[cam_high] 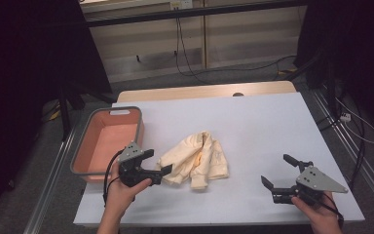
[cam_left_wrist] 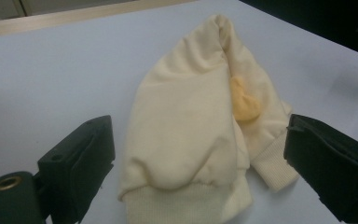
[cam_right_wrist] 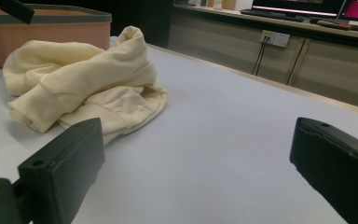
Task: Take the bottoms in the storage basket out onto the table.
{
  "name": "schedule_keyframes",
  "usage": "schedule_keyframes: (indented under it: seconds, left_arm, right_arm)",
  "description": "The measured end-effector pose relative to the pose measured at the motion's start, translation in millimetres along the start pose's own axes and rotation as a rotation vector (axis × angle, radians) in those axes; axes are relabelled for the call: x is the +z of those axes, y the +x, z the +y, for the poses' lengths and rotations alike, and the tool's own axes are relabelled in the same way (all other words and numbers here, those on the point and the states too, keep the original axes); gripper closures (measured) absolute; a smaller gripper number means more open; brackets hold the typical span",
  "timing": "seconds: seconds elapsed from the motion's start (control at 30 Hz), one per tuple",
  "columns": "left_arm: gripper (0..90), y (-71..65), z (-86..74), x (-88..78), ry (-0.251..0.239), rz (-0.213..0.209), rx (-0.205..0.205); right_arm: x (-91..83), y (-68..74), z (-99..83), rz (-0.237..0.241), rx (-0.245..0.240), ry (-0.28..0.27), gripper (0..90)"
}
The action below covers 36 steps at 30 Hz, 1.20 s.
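pink basket [cam_high: 90, 161], white table [cam_high: 253, 126]

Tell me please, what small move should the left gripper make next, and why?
Probably ease the left gripper forward and close it on the cream sweatshirt. Its jaws stand open at the garment's ribbed hem, not yet gripping, while the right gripper waits open, apart from the cloth.

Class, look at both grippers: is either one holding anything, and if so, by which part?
Nothing is held. The left gripper stands open around the cream garment; the right gripper is open, apart.
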<state>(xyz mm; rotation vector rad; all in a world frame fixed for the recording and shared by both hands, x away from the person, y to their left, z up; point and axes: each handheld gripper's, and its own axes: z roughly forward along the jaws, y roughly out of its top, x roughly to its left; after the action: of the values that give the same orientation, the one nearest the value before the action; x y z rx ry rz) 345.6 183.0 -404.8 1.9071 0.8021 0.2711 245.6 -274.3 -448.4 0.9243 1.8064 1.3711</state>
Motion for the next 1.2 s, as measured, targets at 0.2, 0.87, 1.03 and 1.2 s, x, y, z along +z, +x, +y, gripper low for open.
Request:
schedule_keyframes:
  seconds: [0.2,0.87,1.03,1.2]
  left_arm:
    - [8.3,2.2,-2.6,-4.7,-0.007,0.005,0.005]
    - [7.4,5.1,-6.8,-14.3,-0.032,0.011,0.007]
    - [7.2,5.2,-7.4,-14.7,-0.031,0.011,0.004]
    - [7.1,5.1,-7.1,-16.1,-0.038,0.011,0.005]
  right_arm:
    - [0.2,0.1,-0.1,0.0,-0.001,0.002,2.7]
    - [0.1,0.0,0.1,0.0,-0.001,0.0,2.7]
    - [-0.2,-0.3,0.1,-0.002,0.0,-0.001,2.7]
    - [-0.4,-0.4,0.2,-0.002,-0.002,-0.002,2.7]
